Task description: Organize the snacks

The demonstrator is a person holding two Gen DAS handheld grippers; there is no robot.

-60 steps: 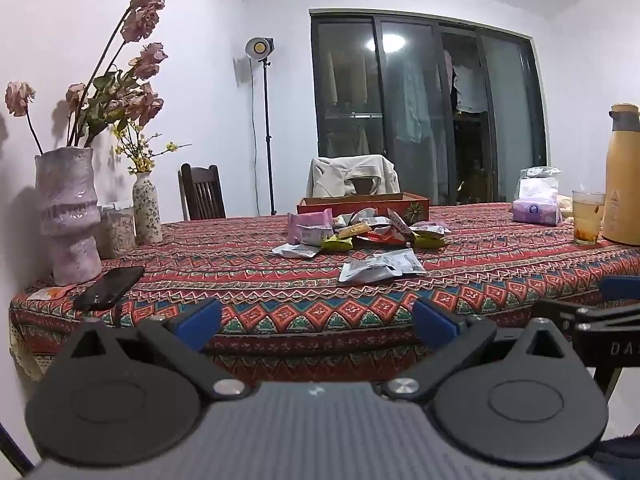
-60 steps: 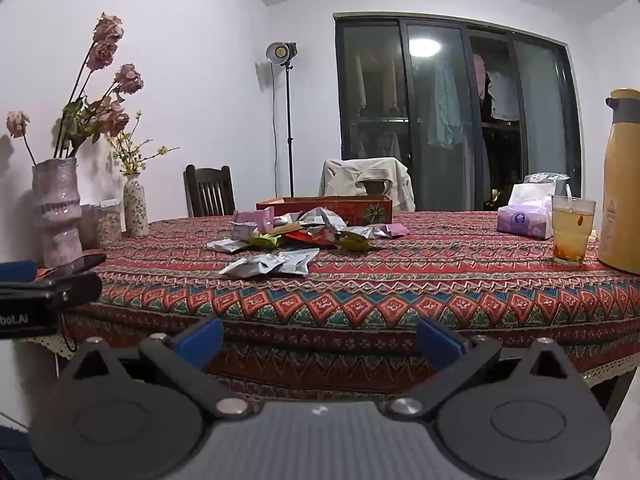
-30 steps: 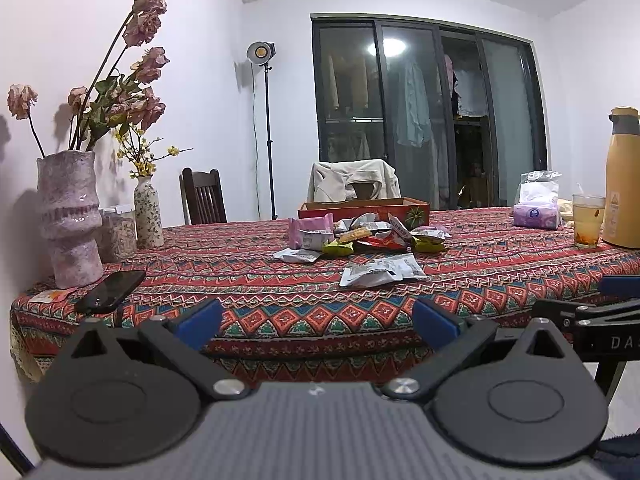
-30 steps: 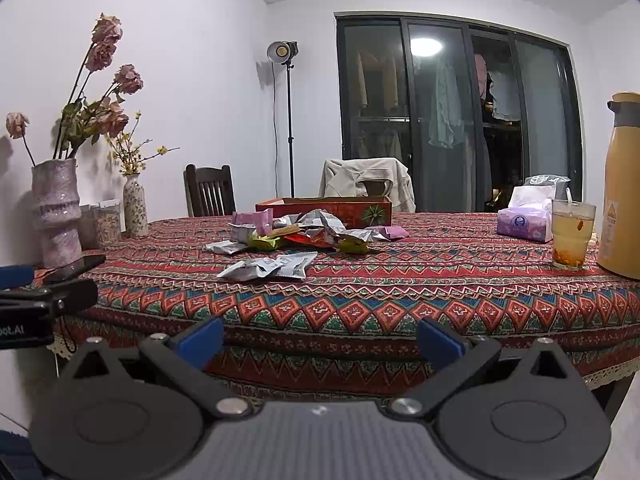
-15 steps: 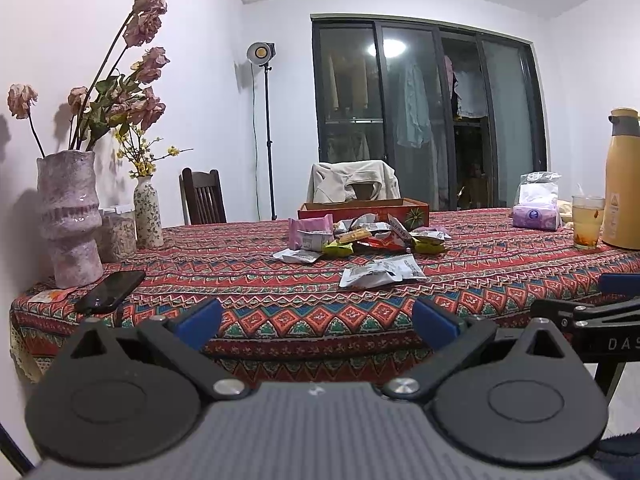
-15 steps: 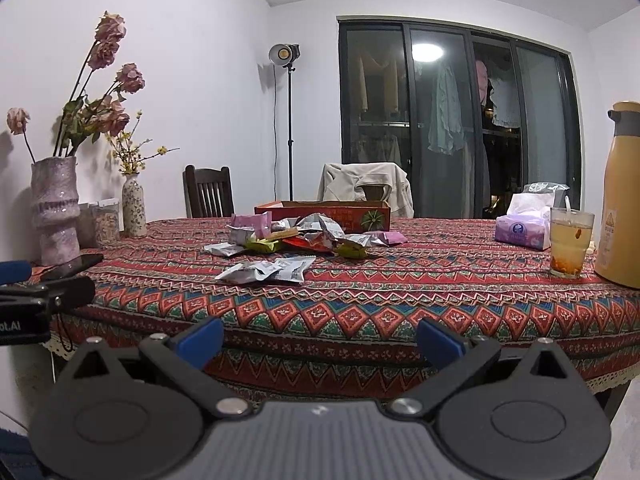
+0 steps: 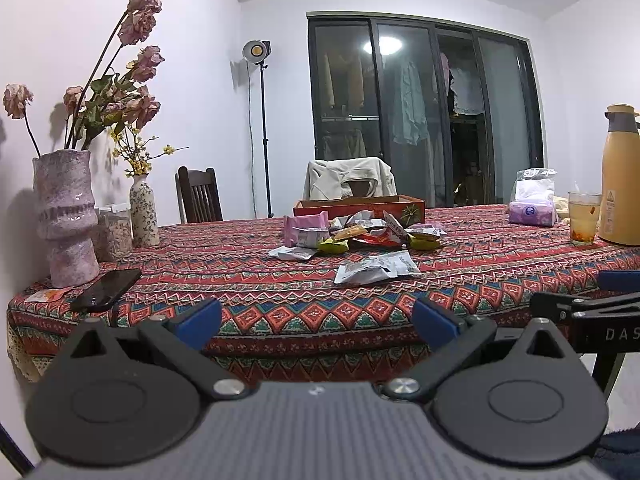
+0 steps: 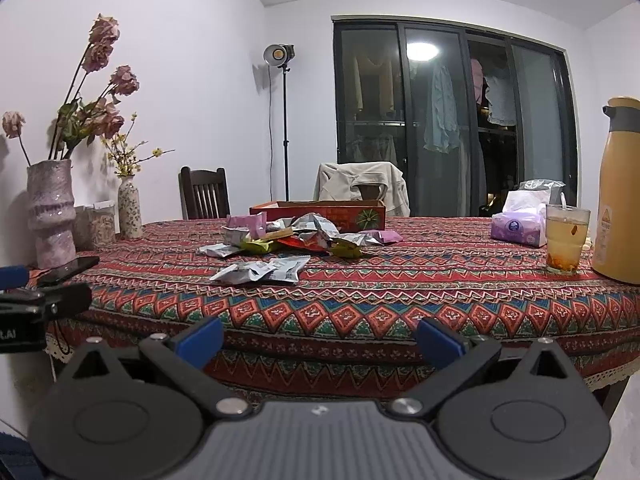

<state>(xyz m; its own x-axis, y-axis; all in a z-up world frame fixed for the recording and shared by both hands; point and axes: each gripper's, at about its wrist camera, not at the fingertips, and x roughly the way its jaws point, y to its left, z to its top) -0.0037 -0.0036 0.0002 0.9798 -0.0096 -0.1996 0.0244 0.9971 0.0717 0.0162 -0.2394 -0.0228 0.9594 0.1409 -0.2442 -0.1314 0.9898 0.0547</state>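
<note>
Left wrist view is showing the left hand-held gripper (image 7: 316, 320) hanging in front of the bench (image 7: 248, 280) edge, blue fingers spread wide, nothing between them and touching nothing. The right hand-held gripper (image 8: 318, 338) is sitting the same way in its own view: wide open, empty. Each camera is also catching the other tool poking in from the side.

Only the left view is giving a clear look at the black phone (image 7: 107, 284) lying beside the big pink vase (image 7: 66, 216); the right view is getting the drink glass (image 8: 567, 238) and yellow flask (image 8: 622, 188) up closer.

The snack packets (image 7: 360, 236) are lying in a loose heap mid-bench, just in front of the red box (image 7: 360, 206), with a silver packet (image 7: 376, 268) lying apart, nearer the edge. A tissue pack (image 8: 520, 226) is sitting right of them. Nothing's blocking the pile.
</note>
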